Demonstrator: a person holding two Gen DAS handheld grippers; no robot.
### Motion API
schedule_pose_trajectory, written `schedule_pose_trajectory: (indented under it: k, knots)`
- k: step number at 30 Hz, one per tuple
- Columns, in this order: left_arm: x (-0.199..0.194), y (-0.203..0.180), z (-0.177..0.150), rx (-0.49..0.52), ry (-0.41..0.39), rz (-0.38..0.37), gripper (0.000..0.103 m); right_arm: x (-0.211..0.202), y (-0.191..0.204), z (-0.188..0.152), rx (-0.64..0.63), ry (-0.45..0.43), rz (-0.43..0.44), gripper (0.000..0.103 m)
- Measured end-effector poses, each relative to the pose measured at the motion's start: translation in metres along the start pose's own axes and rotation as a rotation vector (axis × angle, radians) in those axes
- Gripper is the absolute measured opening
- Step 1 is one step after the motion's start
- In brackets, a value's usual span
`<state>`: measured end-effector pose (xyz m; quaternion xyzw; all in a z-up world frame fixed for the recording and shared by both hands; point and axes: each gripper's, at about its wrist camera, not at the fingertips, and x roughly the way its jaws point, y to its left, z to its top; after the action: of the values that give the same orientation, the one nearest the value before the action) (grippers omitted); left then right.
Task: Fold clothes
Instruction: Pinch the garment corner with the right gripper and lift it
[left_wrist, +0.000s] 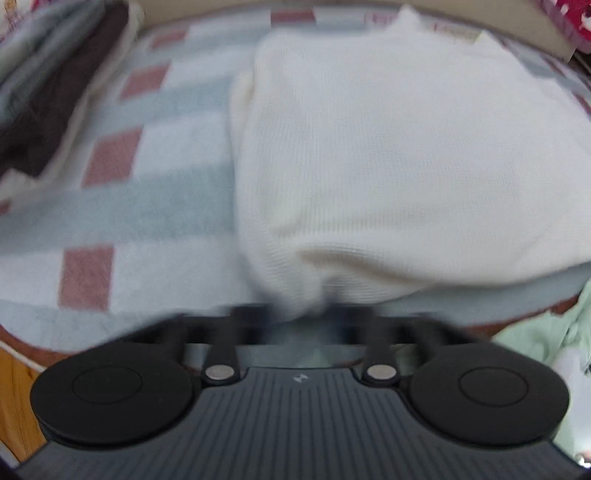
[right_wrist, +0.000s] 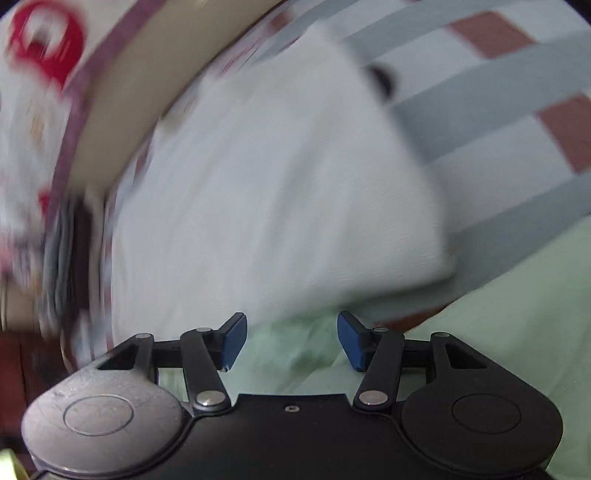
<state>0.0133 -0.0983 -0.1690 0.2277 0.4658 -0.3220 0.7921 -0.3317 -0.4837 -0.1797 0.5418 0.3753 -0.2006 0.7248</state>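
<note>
A white knit garment (left_wrist: 388, 166) lies spread on a checked blanket (left_wrist: 147, 206). Its near edge is bunched into a fold that runs into my left gripper (left_wrist: 314, 310), which is shut on that fold; the fingertips are blurred and partly hidden by the cloth. In the right wrist view the same white garment (right_wrist: 277, 184) fills the middle, badly blurred. My right gripper (right_wrist: 291, 339) is open, its blue pads (right_wrist: 236, 339) well apart. It hangs over a light green cloth (right_wrist: 498, 314) just short of the white garment's edge, and nothing is gripped between the pads.
Folded dark and grey clothes (left_wrist: 44, 110) lie along the blanket's left side. The light green cloth (left_wrist: 554, 332) shows at the right edge. A beige board (right_wrist: 129, 110) borders the bed, with red-and-white patterned fabric (right_wrist: 37, 55) beyond it. A wooden surface (left_wrist: 14, 387) shows at lower left.
</note>
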Motion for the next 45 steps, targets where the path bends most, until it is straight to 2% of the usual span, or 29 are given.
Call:
schedule_pose_trajectory:
  k: [2,3,5,6,8,11,14,16,17,18,19,20,21,25,27,28,31,34,36,38,39,40,41,43,44,45]
  knots:
    - [-0.029,0.003,0.004,-0.004,-0.153,0.051,0.009,-0.004,-0.010,0.005,0.073,-0.044,0.012,0.060]
    - [-0.041,0.008,0.004,-0.040,-0.192,0.057,0.009,-0.004,-0.012,0.006,0.075,-0.050,0.001,0.060]
    - [-0.053,0.012,-0.003,-0.094,-0.205,0.062,0.008,-0.004,-0.015,0.007,0.075,-0.053,-0.034,0.059]
    - [-0.056,0.012,-0.007,-0.100,-0.201,0.078,0.007,-0.003,-0.017,0.007,0.080,-0.052,-0.053,0.059]
    - [-0.045,0.000,-0.017,-0.008,-0.118,0.195,0.004,0.000,-0.021,0.007,0.096,-0.056,-0.083,0.058]
    - [-0.033,0.010,-0.017,-0.049,-0.036,0.219,0.004,0.003,-0.027,0.008,0.113,-0.083,-0.123,0.058]
    - [-0.054,0.022,-0.011,-0.130,-0.156,0.115,0.012,0.002,-0.036,0.008,0.110,-0.135,-0.097,0.060]
    - [-0.064,0.014,-0.005,-0.140,-0.214,0.014,0.040,0.004,-0.039,0.007,0.075,-0.157,-0.071,0.060]
    - [-0.063,0.006,0.001,-0.137,-0.221,-0.041,0.046,0.006,-0.039,0.006,0.047,-0.184,-0.057,0.060]
    - [-0.061,-0.003,0.008,-0.134,-0.214,-0.088,0.048,0.008,-0.038,0.006,0.029,-0.211,-0.050,0.061]
    - [-0.057,-0.015,0.015,-0.124,-0.198,-0.128,0.048,0.011,-0.033,0.008,0.011,-0.229,-0.059,0.060]
    - [-0.052,-0.029,0.023,-0.104,-0.182,-0.163,0.048,0.014,-0.027,0.010,-0.007,-0.245,-0.070,0.033]
    - [-0.047,-0.045,0.030,-0.079,-0.163,-0.188,0.048,0.011,-0.018,0.013,-0.048,-0.268,-0.055,0.020]
    - [-0.018,-0.101,0.049,0.022,-0.065,-0.234,0.051,-0.027,0.019,0.015,-0.209,-0.396,0.004,0.018]
    - [-0.002,-0.127,0.055,0.072,-0.003,-0.250,0.050,-0.034,0.014,0.014,-0.179,-0.396,-0.038,0.018]
    - [0.009,-0.134,0.049,0.090,0.052,-0.244,0.047,-0.033,0.008,0.013,-0.155,-0.388,-0.067,0.017]
    - [0.021,-0.138,0.028,0.104,0.120,-0.247,0.047,-0.017,-0.012,0.013,-0.138,-0.346,-0.137,0.016]
    - [0.022,-0.135,0.022,0.086,0.146,-0.250,0.048,-0.016,-0.030,0.014,-0.096,-0.331,-0.154,0.017]
    - [0.020,-0.131,0.021,0.067,0.155,-0.252,0.048,-0.021,-0.047,0.012,-0.015,-0.334,-0.129,0.026]
    - [0.017,-0.129,0.021,0.055,0.154,-0.250,0.049,-0.020,-0.055,0.009,0.033,-0.318,-0.096,0.039]
    - [0.015,-0.128,0.020,0.050,0.145,-0.252,0.051,-0.019,-0.059,0.008,0.055,-0.309,-0.080,0.041]
    - [0.012,-0.126,0.020,0.045,0.136,-0.255,0.051,-0.015,-0.059,0.006,0.050,-0.293,-0.068,0.049]
    - [0.009,-0.124,0.021,0.036,0.128,-0.261,0.052,-0.010,-0.058,0.005,0.041,-0.276,-0.058,0.052]
    - [0.005,-0.119,0.023,0.016,0.110,-0.278,0.053,-0.002,-0.052,0.003,-0.001,-0.286,-0.057,0.053]
    - [0.003,-0.116,0.024,0.004,0.102,-0.287,0.053,0.000,-0.049,0.003,-0.026,-0.302,-0.054,0.025]
    - [0.001,-0.112,0.026,-0.009,0.095,-0.294,0.053,-0.002,-0.042,0.003,-0.046,-0.316,-0.066,0.011]
